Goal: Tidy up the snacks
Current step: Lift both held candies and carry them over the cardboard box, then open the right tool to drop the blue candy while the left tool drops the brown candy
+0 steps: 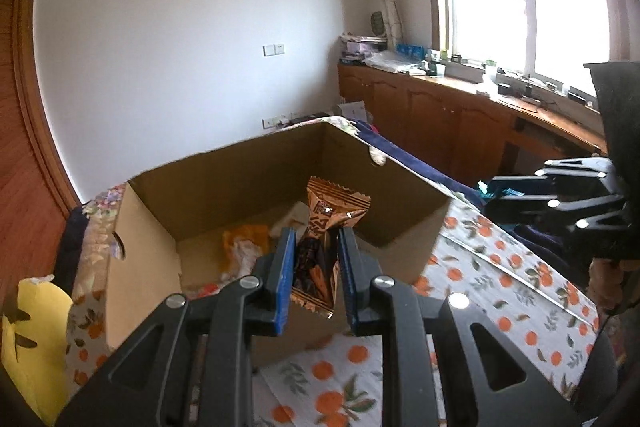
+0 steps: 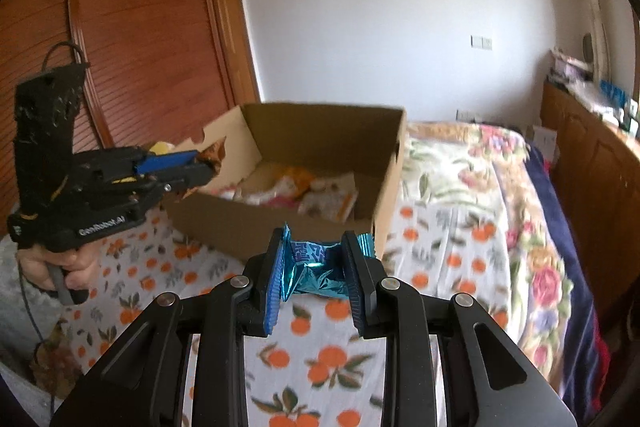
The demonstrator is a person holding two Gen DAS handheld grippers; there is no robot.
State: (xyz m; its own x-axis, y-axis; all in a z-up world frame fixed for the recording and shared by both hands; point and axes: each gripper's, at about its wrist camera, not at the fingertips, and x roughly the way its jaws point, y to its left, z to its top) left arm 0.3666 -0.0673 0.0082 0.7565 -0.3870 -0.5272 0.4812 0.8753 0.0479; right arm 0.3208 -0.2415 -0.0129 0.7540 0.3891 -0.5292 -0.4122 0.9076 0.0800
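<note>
With both jaw pairs clamped on wrappers, I log the state as two loads in transit. My left gripper pinches an orange-brown snack packet about its lower half; the crimped top stands up above the pads, slightly tilted. My right gripper is closed across a blue foil packet, which lies crosswise between the fingers and is crumpled at the middle.

Outward from the left jaws: the cardboard box sits directly ahead, open-topped, with several pale and yellow-orange packets already on its floor. From the right wrist view the left gripper's tip looks to be at the box's near-left rim, with the brown packet about level with or just over the edge; I cannot tell whether it is fully inside the opening. The right gripper is short of the box, over the orange-print cloth, with the box's near wall just beyond the blue packet.

Judgement on the step in hand: dropping both packets into the box. To do it well I would carry each packet clear past the rim before letting the jaws part, since a release at the wall could tip the packet back onto the cloth. The left one looks closer, so release it first. I would lift the right load over the near wall, not push into it; the cardboard looks light and could slide. The foil looks slippery, so I would keep the squeeze steady until it is over the opening.
</note>
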